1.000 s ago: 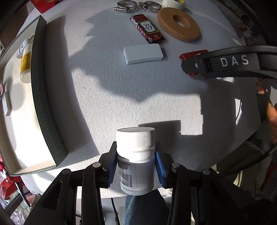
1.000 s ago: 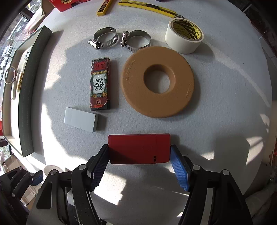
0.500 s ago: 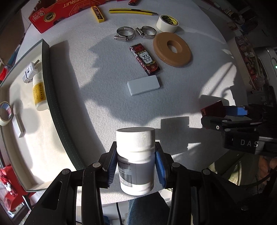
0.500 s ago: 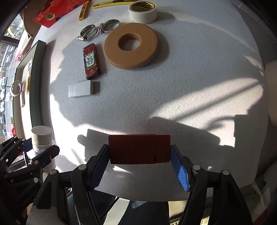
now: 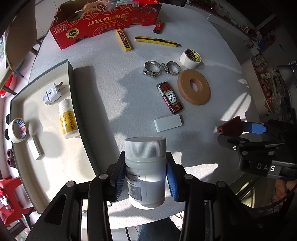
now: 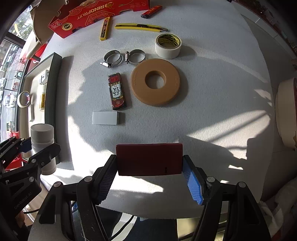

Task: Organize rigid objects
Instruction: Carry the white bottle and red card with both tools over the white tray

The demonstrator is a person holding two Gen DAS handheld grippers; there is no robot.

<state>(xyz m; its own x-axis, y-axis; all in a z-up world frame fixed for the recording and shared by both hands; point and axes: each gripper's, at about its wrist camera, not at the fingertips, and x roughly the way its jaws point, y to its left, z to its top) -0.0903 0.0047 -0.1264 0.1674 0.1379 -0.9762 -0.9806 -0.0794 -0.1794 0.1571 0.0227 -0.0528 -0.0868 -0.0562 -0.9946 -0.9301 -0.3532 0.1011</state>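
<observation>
My left gripper (image 5: 145, 177) is shut on a white pill bottle (image 5: 145, 170) with a ribbed cap, held upright above the table's near edge, right of the green-rimmed tray (image 5: 79, 111). My right gripper (image 6: 150, 174) is shut on a dark red flat box (image 6: 149, 159), held above the near part of the table. The red box also shows in the left wrist view (image 5: 230, 127), and the bottle in the right wrist view (image 6: 42, 137). The tray holds a yellow-label bottle (image 5: 67, 118), a plug adapter (image 5: 52, 93), a tape roll (image 5: 17, 132) and a white block (image 5: 35, 146).
On the white table lie a grey block (image 6: 104, 117), a patterned red box (image 6: 116, 90), a tan ring disc (image 6: 156, 81), two hose clamps (image 6: 123, 58), a tape roll (image 6: 168, 45), a yellow knife (image 6: 141, 26), a blade case (image 6: 104, 27), a lighter (image 6: 151, 11) and a red carton (image 6: 96, 13).
Both grippers have risen and pulled back from the table with their objects held, so more of the table and tray shows. The red box was lifted off the table.
</observation>
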